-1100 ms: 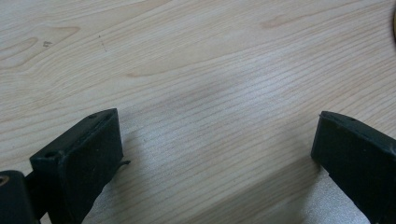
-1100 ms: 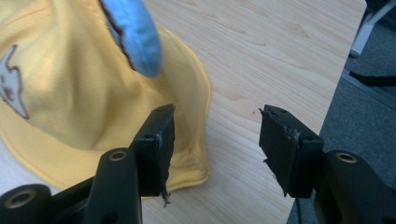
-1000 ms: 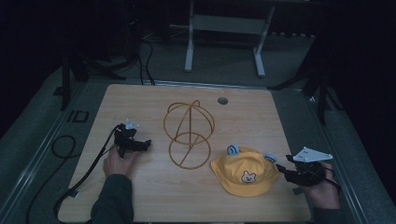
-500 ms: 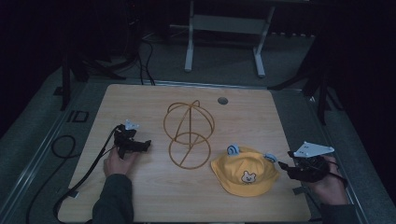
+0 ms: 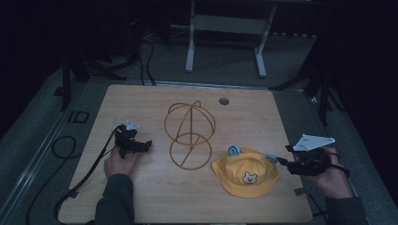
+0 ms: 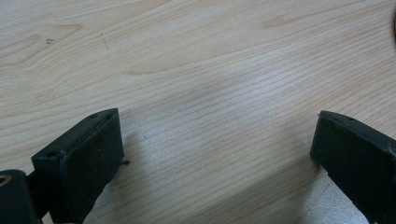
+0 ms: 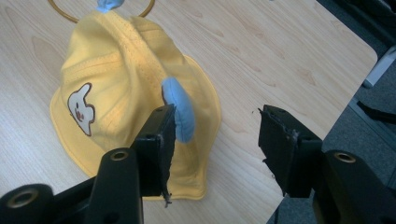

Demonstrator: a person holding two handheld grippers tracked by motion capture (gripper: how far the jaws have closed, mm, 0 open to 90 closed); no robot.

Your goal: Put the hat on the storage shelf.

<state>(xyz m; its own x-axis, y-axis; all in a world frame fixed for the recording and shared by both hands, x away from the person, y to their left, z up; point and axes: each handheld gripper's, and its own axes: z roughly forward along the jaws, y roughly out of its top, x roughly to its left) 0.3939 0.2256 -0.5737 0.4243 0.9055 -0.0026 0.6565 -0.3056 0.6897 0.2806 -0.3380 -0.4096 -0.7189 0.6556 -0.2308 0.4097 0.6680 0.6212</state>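
A yellow hat [image 5: 246, 174] with a small animal face and two blue ears lies flat on the wooden table [image 5: 141, 101], near the front right. In the right gripper view the hat [image 7: 121, 84] lies ahead and to the left. One blue ear [image 7: 180, 109] stands just inside my right gripper [image 7: 217, 126], against its left jaw, and the jaws are apart and not pressing on it. In the high view my right gripper [image 5: 284, 163] hovers at the hat's right edge. A gold wire stand [image 5: 190, 136] rises at the table's middle. My left gripper [image 5: 144, 145] rests left of the stand, and its jaws [image 6: 215, 140] are wide open over bare wood.
The table's right edge [image 7: 355, 88] runs close behind my right gripper, with grey floor beyond. A small round grommet [image 5: 224, 101] sits near the far edge. A black cable [image 5: 89, 173] trails from the left gripper off the front left. A grey metal frame [image 5: 225, 28] stands behind the table.
My right gripper has lifted a little beside the hat. The left gripper, the hat and the wire stand have stayed put.
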